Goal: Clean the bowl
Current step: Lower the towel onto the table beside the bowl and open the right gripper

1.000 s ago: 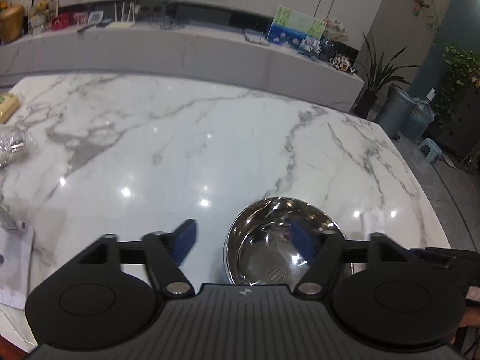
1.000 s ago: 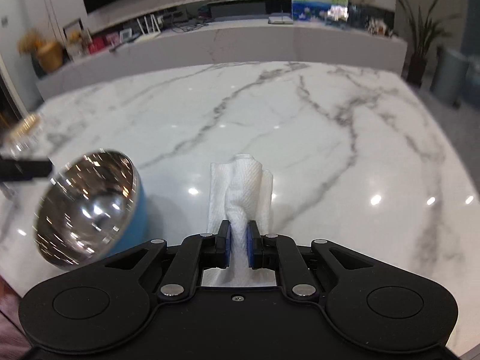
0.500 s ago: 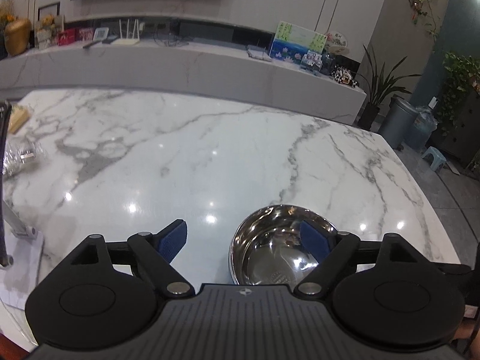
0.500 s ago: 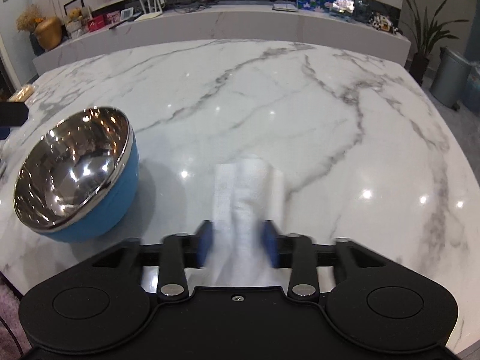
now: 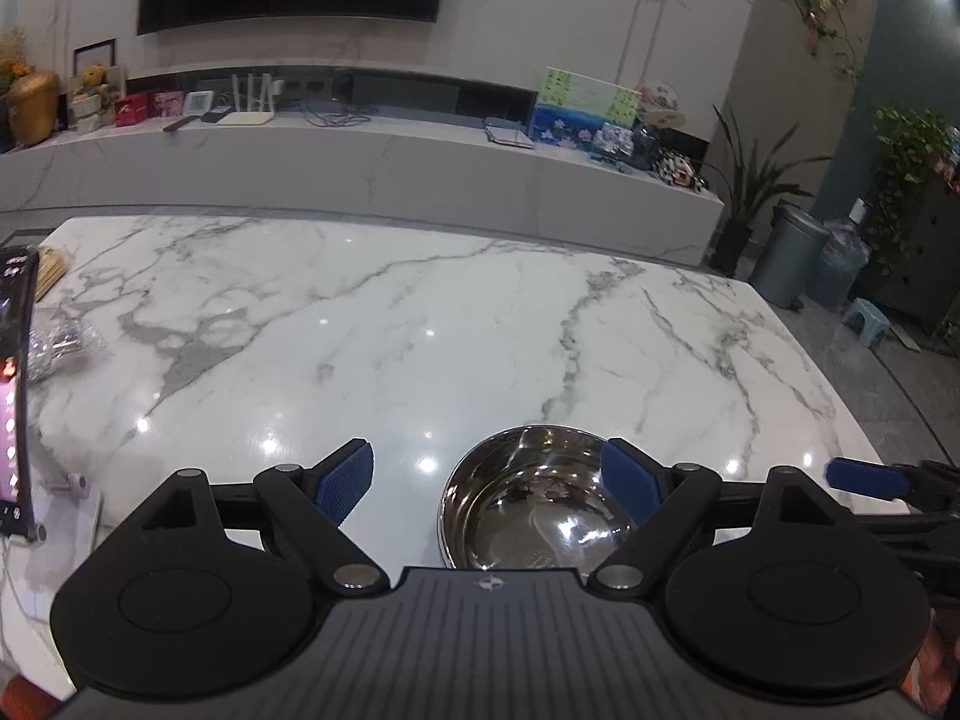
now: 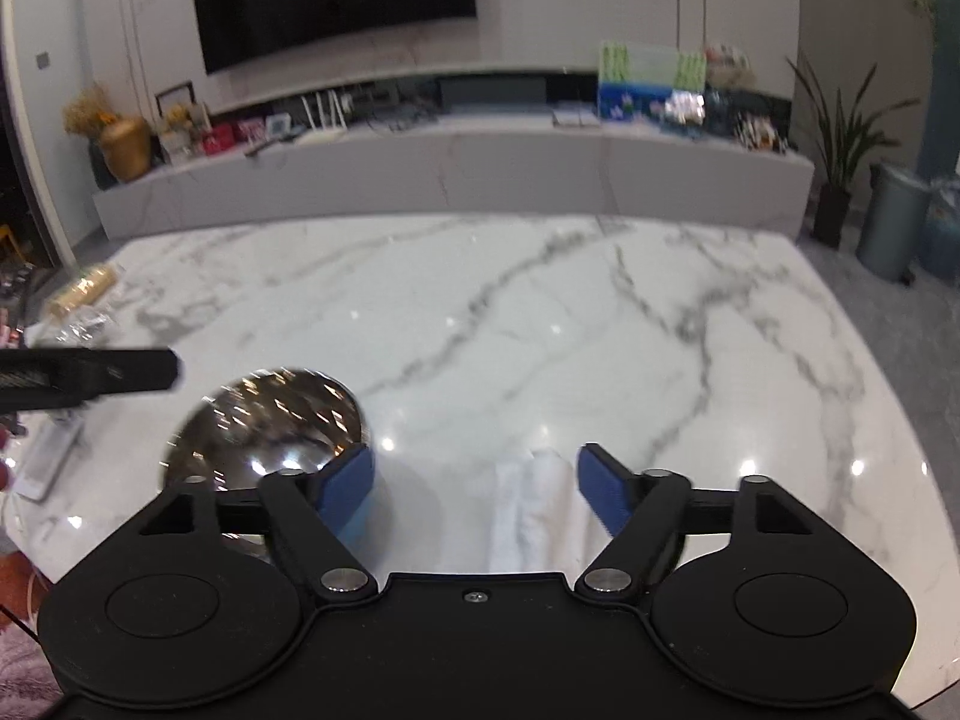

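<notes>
A steel bowl (image 5: 528,504) with a blue outside stands on the marble table (image 5: 420,312), partly behind my left gripper's right finger. My left gripper (image 5: 486,480) is open and empty, above the table near the bowl. In the right wrist view the bowl (image 6: 270,426) is at the lower left, blurred. A white paper towel (image 6: 534,510) lies flat on the table between the fingers of my right gripper (image 6: 474,486), which is open and holds nothing. A fingertip of the right gripper shows at the right edge of the left wrist view (image 5: 864,480).
A phone on a stand (image 5: 15,396) and a crinkled plastic wrapper (image 5: 60,342) are at the table's left edge. A low marble cabinet (image 5: 360,168) with small items runs behind the table. A bin (image 5: 786,258) and plants stand at the far right.
My right gripper has opened and let go of the paper towel, which now lies on the table. Both grippers have tilted up and drawn back a little. The bowl stands upright.
</notes>
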### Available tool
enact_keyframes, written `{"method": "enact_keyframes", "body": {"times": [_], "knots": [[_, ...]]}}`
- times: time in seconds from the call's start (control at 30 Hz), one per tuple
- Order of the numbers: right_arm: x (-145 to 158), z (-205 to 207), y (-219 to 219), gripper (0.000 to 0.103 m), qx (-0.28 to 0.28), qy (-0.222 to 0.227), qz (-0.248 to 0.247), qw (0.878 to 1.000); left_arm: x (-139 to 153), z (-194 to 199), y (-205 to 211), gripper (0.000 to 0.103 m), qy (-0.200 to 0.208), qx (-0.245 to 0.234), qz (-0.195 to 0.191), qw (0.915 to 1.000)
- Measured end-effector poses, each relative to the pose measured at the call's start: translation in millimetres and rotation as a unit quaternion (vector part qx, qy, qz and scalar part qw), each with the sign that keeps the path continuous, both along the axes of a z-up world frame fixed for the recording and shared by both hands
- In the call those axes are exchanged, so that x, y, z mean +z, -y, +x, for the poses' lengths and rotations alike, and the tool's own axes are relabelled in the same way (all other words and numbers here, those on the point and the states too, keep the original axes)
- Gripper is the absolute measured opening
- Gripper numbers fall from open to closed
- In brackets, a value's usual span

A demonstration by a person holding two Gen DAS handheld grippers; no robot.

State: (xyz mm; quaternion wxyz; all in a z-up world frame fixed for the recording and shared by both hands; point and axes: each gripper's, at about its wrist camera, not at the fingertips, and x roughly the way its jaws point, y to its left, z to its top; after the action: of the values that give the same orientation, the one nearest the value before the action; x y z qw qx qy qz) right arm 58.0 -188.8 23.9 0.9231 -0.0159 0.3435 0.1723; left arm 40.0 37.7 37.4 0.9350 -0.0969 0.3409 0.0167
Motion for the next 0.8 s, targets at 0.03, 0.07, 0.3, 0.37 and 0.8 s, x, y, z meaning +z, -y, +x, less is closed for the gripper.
{"method": "enact_keyframes", "body": {"times": [0.03,0.07,0.3,0.37,0.8], "knots": [[1.3,-3.5,-1.0,0.083,-0.002,0.001,0.002,1.0,-0.9,-1.7,0.6,0.083,-0.001,0.002,0.002,1.0],[2.3,-6.8,-1.9,0.089,-0.004,0.002,0.003,1.0,-1.8,-3.4,1.1,0.083,-0.003,0.005,0.004,1.0],[-2.3,-33.3,-4.7,0.092,-0.028,0.001,0.03,0.999,-11.6,-16.2,8.9,0.083,-0.013,0.007,0.031,0.9994],[-5.7,-37.8,-5.4,0.092,-0.031,0.0,0.029,0.999,-12.4,-20.7,12.7,0.083,-0.011,0.002,0.048,0.9988],[-18.0,-56.6,-15.9,0.092,-0.016,-0.009,0.015,1.0,-18.5,-27.9,32.4,0.083,-0.03,-0.004,0.112,0.9933]]}}
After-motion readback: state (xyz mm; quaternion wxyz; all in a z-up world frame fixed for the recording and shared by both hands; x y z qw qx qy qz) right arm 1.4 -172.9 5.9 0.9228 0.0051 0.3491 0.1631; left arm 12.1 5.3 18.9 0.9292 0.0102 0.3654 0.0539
